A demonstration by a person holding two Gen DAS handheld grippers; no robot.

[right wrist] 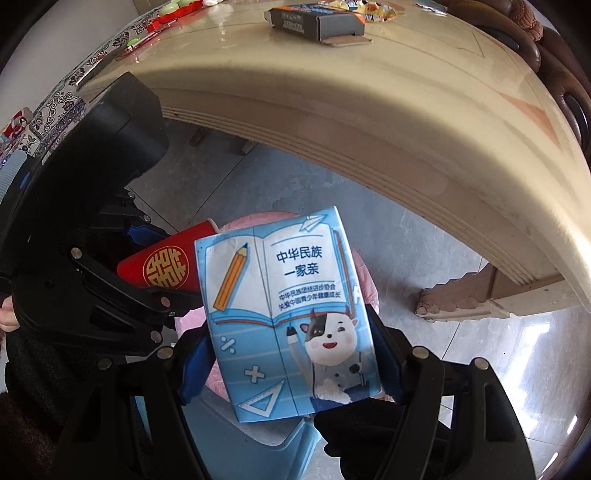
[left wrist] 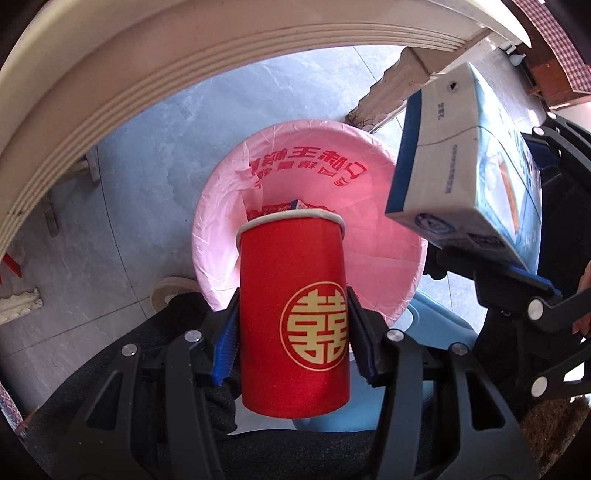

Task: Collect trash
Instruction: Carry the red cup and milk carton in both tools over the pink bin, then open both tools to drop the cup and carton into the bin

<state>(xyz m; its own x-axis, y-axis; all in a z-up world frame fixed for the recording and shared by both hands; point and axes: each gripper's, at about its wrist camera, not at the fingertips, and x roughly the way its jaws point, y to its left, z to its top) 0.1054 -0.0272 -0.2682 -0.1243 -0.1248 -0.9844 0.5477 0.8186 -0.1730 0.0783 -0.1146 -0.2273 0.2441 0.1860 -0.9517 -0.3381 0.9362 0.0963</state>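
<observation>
Two handheld grippers, side by side, both clamped.
Left gripper (left wrist: pixel 293 325) has its blue-padded fingers pressed inward on a load; right gripper (right wrist: pixel 291 354), just beside it, likewise grips.

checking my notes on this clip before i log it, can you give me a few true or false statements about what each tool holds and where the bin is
1. The left tool is shut on a red paper cup. True.
2. The right tool holds a green glass bottle. False: it grips a blue milk carton.
3. The bin has a pink liner and stands on the floor below both items. True.
4. The bin holds nothing. False: some red wrapper trash shows inside.
5. A flattened grey box lies on the table. True.
</observation>
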